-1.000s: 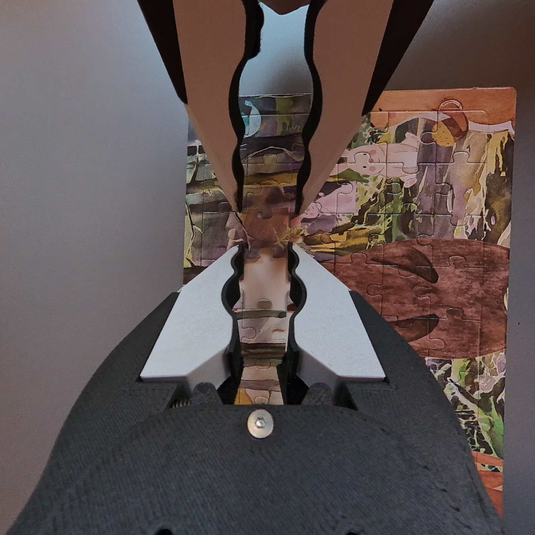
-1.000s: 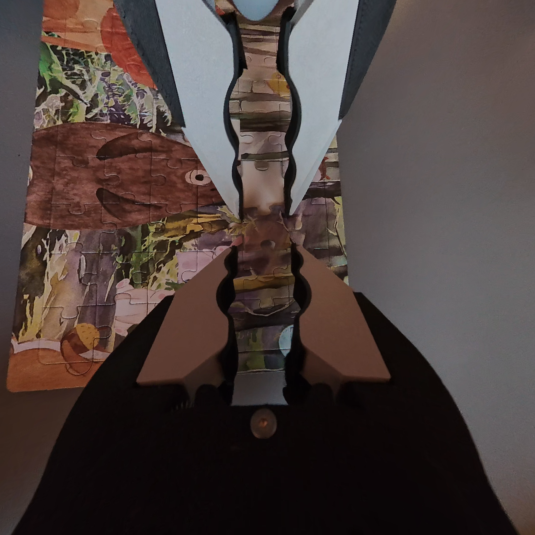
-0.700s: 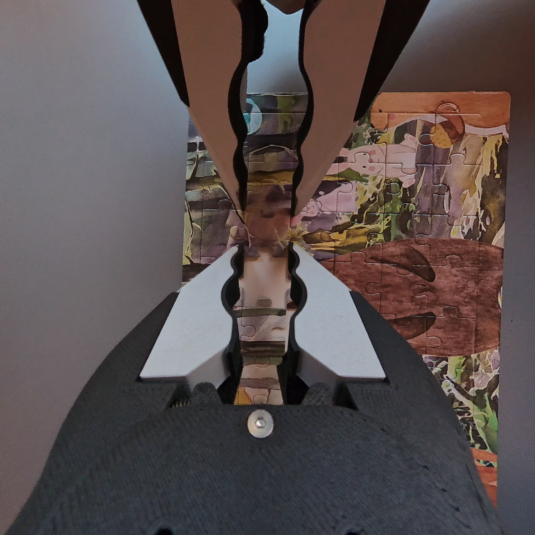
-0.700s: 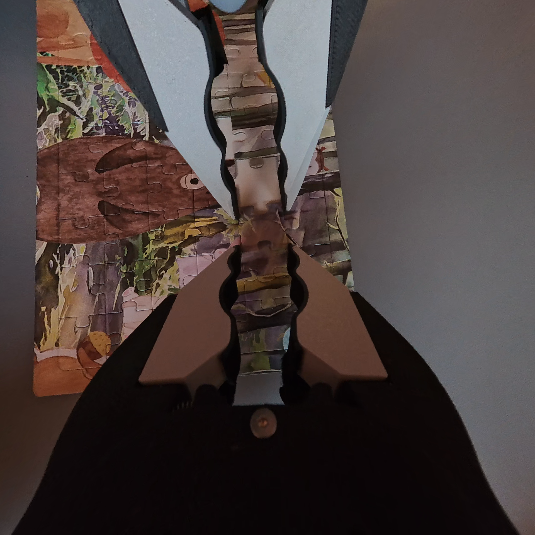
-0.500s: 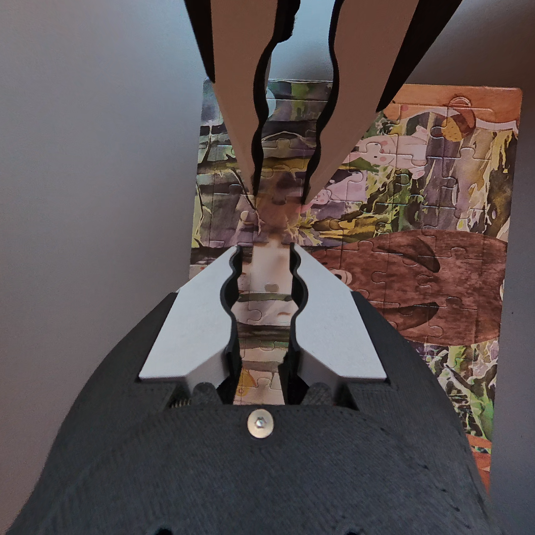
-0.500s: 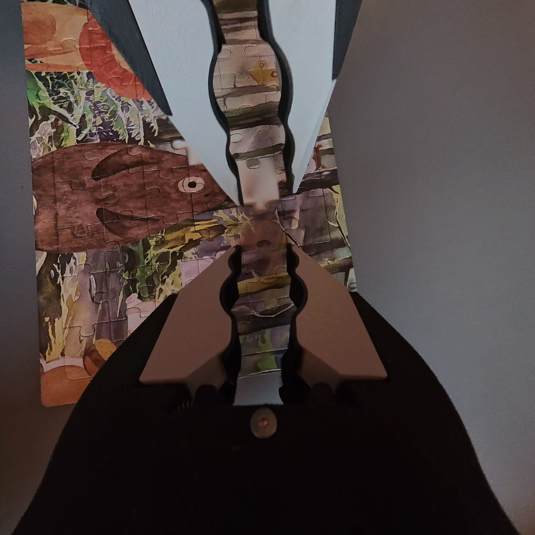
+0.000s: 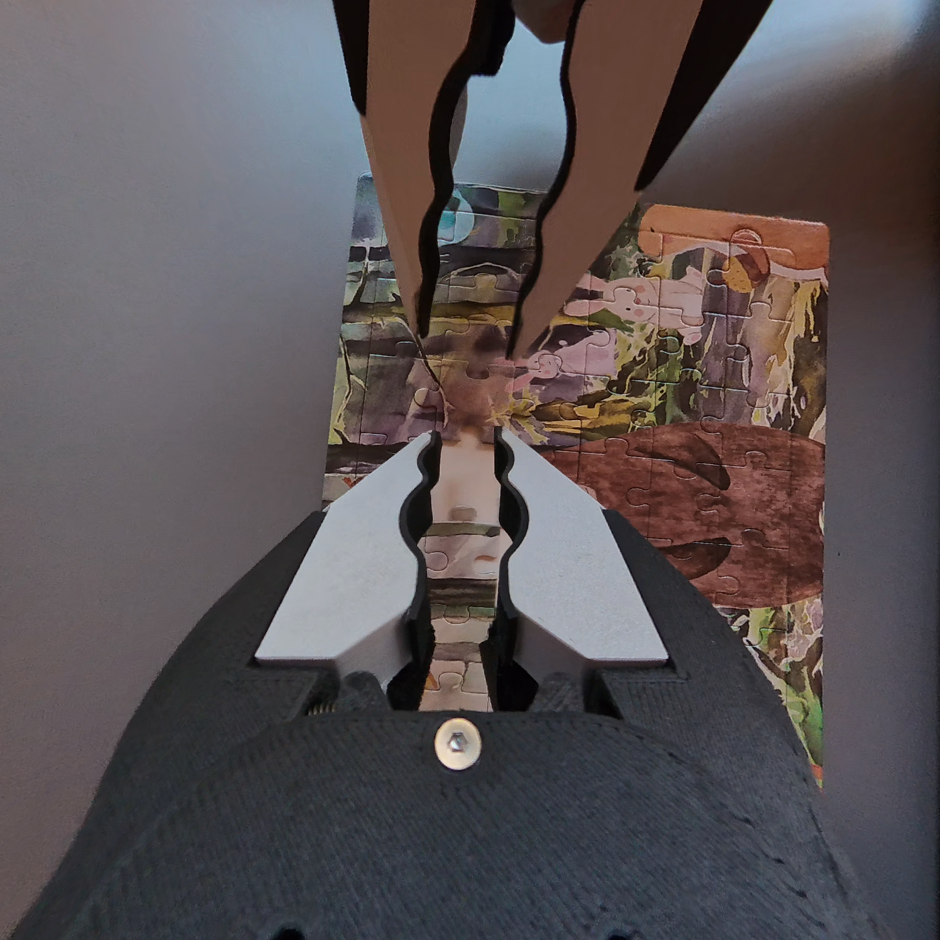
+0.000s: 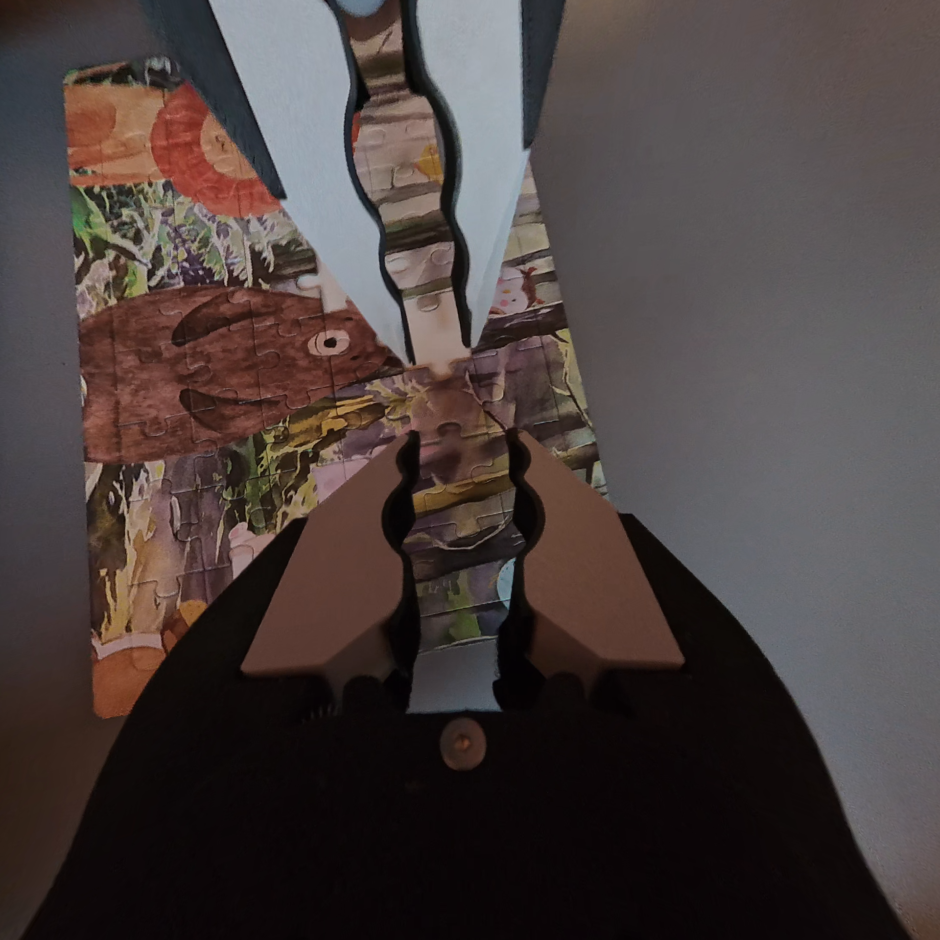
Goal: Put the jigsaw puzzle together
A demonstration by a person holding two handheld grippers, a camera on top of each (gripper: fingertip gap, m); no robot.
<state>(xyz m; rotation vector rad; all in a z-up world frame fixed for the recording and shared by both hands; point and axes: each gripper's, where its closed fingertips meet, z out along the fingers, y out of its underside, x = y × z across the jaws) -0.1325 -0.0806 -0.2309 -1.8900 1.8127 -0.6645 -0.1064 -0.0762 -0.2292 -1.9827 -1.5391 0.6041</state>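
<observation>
1. The puzzle [image 7: 686,458] lies flat on the grey desk [image 7: 152,305] and looks all but done. One piece [image 7: 470,402] mid-board sits proud, w/ a dark crack along its side; the same piece [image 8: 447,407] shows in the right wrist view.
2. Key relation: that piece lies dead ahead of both claws, just off their tips. They face each other tip to tip across it, along one line. I can't tell which is nearer.
3. Puzzle's long axis runs crosswise in the left wrist view, and away from you in the right one.
4. Your left claw [image 7: 464,435] is slightly spread and empty, tips at the piece's near edge.
5. Your right claw [image 8: 460,432] is slightly spread too, holding nothing.
6. My read: next is pressing the piece flat from both sides.
7. No brand, label or writing is visible.
</observation>
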